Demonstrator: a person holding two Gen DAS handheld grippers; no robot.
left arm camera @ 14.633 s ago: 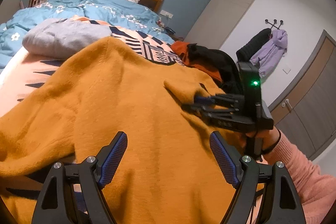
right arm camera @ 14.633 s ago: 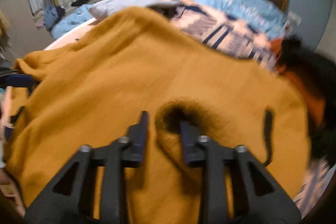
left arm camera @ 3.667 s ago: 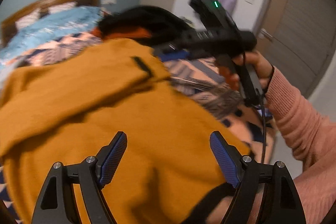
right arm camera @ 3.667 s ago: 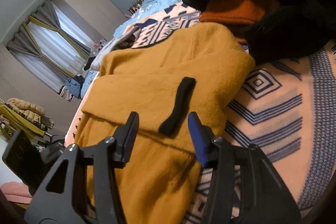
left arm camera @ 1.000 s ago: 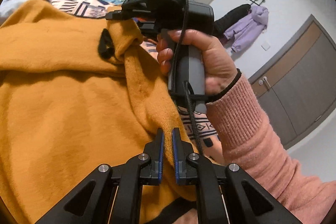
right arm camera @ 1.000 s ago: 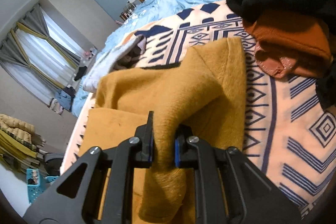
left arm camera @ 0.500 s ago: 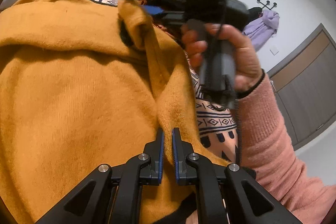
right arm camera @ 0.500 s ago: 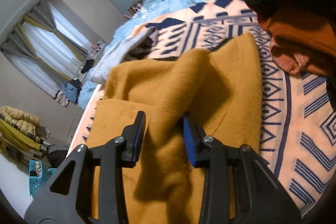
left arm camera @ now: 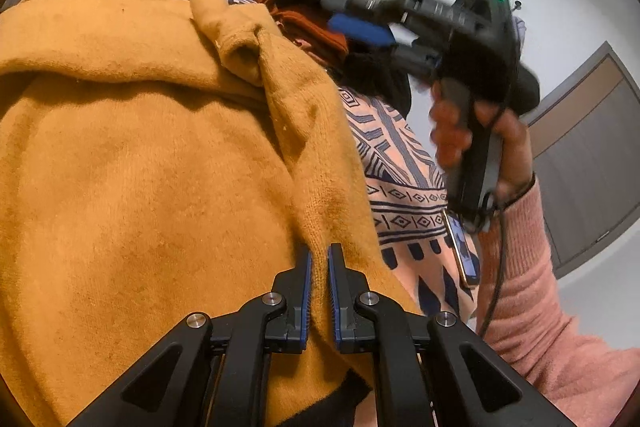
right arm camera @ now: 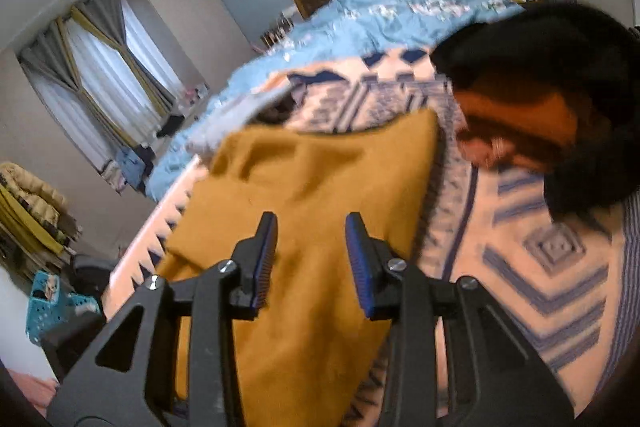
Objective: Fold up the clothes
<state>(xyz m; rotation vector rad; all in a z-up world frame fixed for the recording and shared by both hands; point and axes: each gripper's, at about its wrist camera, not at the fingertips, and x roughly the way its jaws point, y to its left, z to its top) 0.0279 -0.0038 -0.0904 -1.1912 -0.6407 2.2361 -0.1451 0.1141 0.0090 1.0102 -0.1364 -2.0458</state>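
A mustard-yellow sweater (left arm camera: pixel 152 163) lies partly folded on a patterned peach and blue blanket (left arm camera: pixel 400 179) on the bed. My left gripper (left arm camera: pixel 319 259) is shut on the sweater's right edge near its lower corner. My right gripper (right arm camera: pixel 312 231) is open and empty, raised above the sweater (right arm camera: pixel 312 179). In the left wrist view it (left arm camera: pixel 372 35) hovers to the right of a bunched fold of the sweater, held in a hand with a pink sleeve.
A heap of black and rust-orange clothes (right arm camera: pixel 552 99) lies on the blanket right of the sweater. A phone (left arm camera: pixel 464 251) lies near the blanket's edge. A blue duvet (right arm camera: pixel 400 15) and pillows are behind. A blue basket (right arm camera: pixel 44 299) stands on the floor at left.
My right gripper has opened, let go of the sweater fold and lifted away to the right. The fold now rests on the sweater. My left gripper stays shut on the edge.
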